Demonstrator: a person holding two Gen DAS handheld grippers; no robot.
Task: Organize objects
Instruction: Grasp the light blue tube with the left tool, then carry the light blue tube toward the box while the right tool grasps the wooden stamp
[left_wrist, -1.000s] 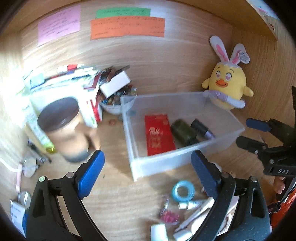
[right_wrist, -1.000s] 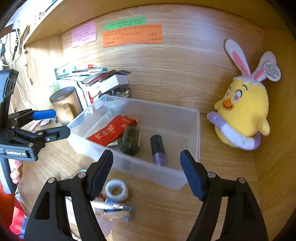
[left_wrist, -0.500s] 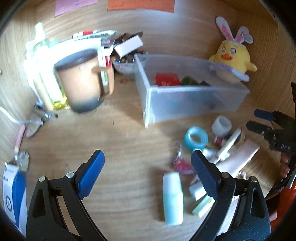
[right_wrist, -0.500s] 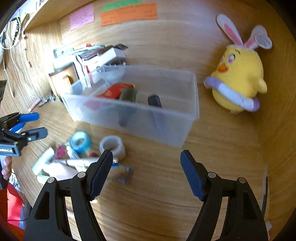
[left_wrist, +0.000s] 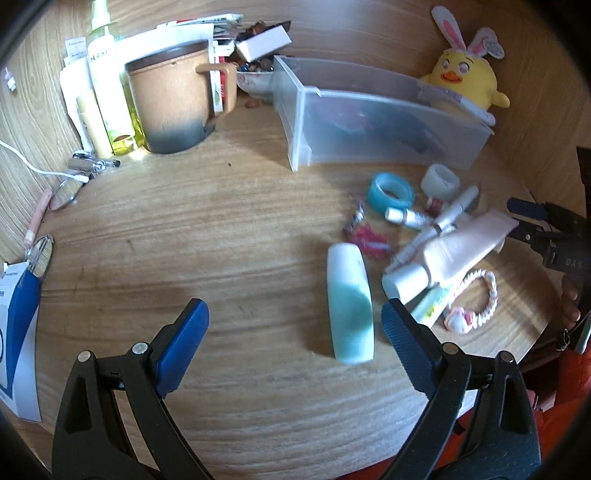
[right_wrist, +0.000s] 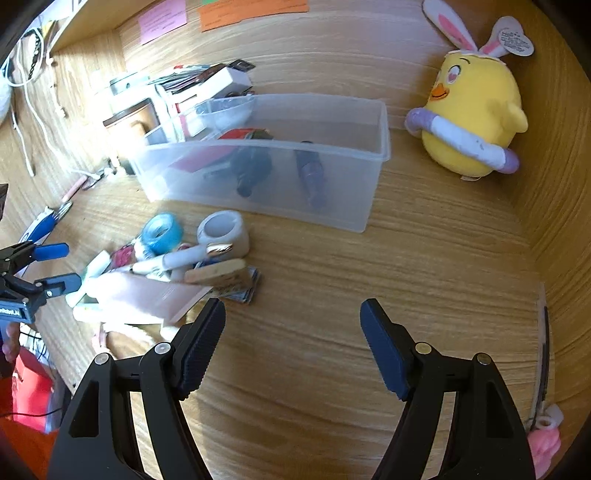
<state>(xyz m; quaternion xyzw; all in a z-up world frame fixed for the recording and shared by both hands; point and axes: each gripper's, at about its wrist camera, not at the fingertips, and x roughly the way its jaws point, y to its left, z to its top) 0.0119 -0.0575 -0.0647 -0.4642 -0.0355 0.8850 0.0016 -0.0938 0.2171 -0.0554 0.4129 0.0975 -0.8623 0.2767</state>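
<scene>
Near the desk's front edge lay a teal bottle (left_wrist: 350, 306), loose beside clutter. Left gripper (left_wrist: 291, 325) and right gripper (right_wrist: 291, 325) both gaped, empty. Step: approach; next, straddle the bottle, close, carry it to the clear bin (left_wrist: 295, 107).

Both grippers lower, nearer clutter (left_wrist: 424, 236)

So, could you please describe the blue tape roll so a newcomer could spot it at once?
Find the clear plastic bin on the wooden desk. In front of it lies a pile of small toiletries; the blue tape roll sits at its near edge, beside a white roll, the only translucent blue ring.
</scene>
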